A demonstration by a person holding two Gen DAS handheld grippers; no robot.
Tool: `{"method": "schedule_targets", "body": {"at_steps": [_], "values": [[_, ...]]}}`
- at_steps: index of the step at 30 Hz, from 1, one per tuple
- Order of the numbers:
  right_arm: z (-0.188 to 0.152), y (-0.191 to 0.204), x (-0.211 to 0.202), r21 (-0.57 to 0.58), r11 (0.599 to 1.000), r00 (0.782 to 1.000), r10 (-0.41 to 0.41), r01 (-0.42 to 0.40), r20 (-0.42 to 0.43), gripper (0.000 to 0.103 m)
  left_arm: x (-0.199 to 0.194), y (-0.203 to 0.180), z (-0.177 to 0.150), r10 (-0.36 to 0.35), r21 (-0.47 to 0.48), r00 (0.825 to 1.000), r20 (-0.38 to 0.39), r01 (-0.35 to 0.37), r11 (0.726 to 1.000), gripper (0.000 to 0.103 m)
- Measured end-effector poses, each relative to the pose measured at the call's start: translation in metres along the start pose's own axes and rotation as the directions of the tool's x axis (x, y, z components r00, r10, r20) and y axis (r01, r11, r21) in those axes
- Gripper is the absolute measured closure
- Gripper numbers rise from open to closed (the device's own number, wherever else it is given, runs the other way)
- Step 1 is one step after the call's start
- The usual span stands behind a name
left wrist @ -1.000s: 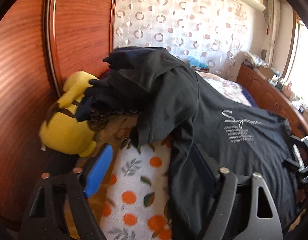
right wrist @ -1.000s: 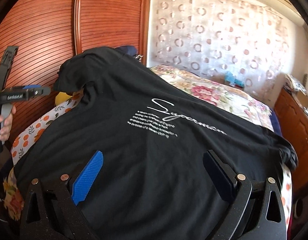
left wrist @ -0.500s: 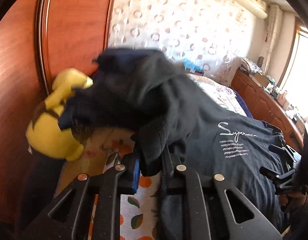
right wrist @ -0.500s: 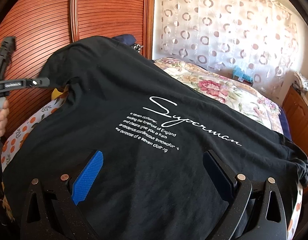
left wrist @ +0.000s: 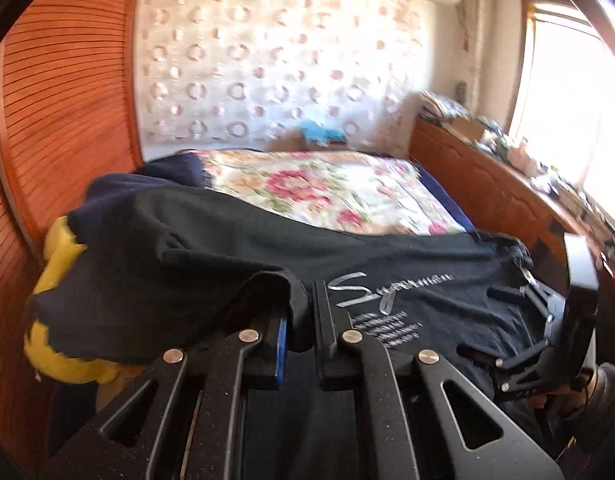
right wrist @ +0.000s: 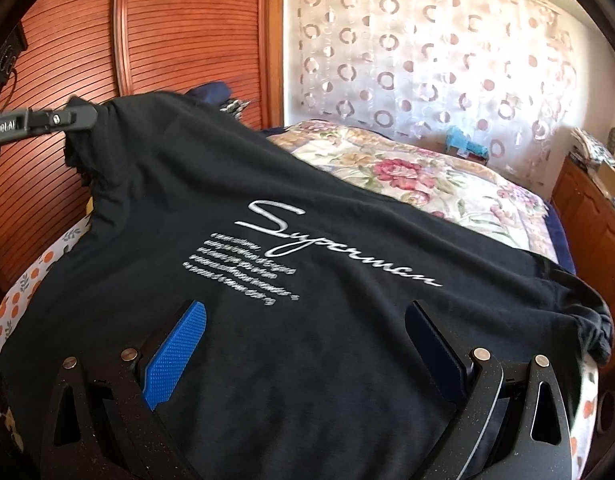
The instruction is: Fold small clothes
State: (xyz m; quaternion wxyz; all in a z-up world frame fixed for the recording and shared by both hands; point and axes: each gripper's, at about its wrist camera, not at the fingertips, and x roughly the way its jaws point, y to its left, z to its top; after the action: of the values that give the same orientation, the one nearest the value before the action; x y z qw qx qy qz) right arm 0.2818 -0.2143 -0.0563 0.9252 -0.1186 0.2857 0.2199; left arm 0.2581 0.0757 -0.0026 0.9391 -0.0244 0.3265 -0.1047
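Black T-shirt [right wrist: 267,320] with white script lettering lies spread across the bed, over an orange-print sheet [right wrist: 31,280] and beside a floral quilt [right wrist: 427,184]. The left gripper [left wrist: 297,320] has its 2 fingers clenched on a bunched fold at the shirt's left edge, which looks like a sleeve, though blur makes that uncertain. In the right wrist view this pinched cloth sits raised at the far left corner. The right gripper [right wrist: 303,344] hovers over the shirt's near edge with fingers spread wide, gripping nothing. A yellow plush toy [left wrist: 59,280] peeks out from under the shirt by the wooden wardrobe [left wrist: 67,100].
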Motion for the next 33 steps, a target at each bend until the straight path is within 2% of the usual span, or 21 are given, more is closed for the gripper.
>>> {"method": "schedule_targets", "body": {"at_steps": [6, 8, 10, 11, 12, 14, 18, 20, 23, 26, 33], "values": [[-0.006, -0.004, -0.005, 0.025, 0.999, 0.999, -0.036, 0.036, 0.002, 0.003, 0.031, -0.026, -0.022, -0.053, 0.035, 0.993, -0.105, 0.057, 0.998, 0.091], [-0.007, -0.001, -0.004, 0.031, 0.999, 0.999, -0.042, 0.042, -0.005, 0.003, 0.032, -0.030, -0.028, -0.048, 0.035, 0.990, -0.130, 0.053, 0.998, 0.091], [-0.006, 0.002, -0.002, 0.034, 0.998, 0.999, -0.044, 0.045, -0.011, 0.003, 0.026, -0.031, -0.031, -0.037, 0.045, 0.990, -0.135, 0.044, 0.998, 0.084], [-0.006, 0.005, -0.001, 0.035, 0.998, 0.999, -0.044, 0.044, -0.014, 0.003, 0.022, -0.031, -0.032, -0.041, 0.047, 0.991, -0.130, 0.047, 0.998, 0.076], [-0.005, 0.007, 0.000, 0.036, 0.998, 0.999, -0.042, 0.043, -0.015, 0.003, 0.016, -0.031, -0.033, -0.038, 0.050, 0.992, -0.124, 0.044, 0.998, 0.061], [-0.003, 0.013, 0.002, 0.034, 0.999, 0.999, -0.038, 0.038, -0.016, 0.003, 0.003, -0.030, -0.034, -0.029, 0.056, 0.995, -0.094, 0.035, 0.998, 0.045], [0.006, 0.022, 0.008, 0.021, 1.000, 1.000, -0.022, 0.022, -0.012, 0.003, -0.024, -0.016, -0.032, -0.038, 0.036, 0.998, -0.050, 0.040, 0.999, 0.028], [0.012, 0.027, 0.010, 0.009, 1.000, 1.000, -0.010, 0.010, -0.007, 0.003, -0.036, -0.008, -0.032, -0.032, 0.025, 0.999, -0.034, 0.033, 0.999, 0.027], [0.023, 0.029, 0.014, 0.000, 1.000, 1.000, 0.030, -0.030, 0.001, 0.003, -0.046, 0.007, -0.036, 0.030, 0.030, 0.999, -0.024, -0.029, 0.999, 0.027], [0.036, 0.038, 0.020, -0.013, 0.996, 0.996, 0.088, -0.088, 0.002, 0.010, -0.052, 0.029, -0.044, 0.104, 0.021, 0.994, -0.017, -0.104, 0.994, 0.027], [0.076, 0.079, 0.044, -0.087, 0.969, 0.972, 0.232, -0.230, 0.020, 0.026, -0.053, 0.090, -0.066, 0.200, -0.070, 0.979, -0.042, -0.203, 0.977, 0.027]]}}
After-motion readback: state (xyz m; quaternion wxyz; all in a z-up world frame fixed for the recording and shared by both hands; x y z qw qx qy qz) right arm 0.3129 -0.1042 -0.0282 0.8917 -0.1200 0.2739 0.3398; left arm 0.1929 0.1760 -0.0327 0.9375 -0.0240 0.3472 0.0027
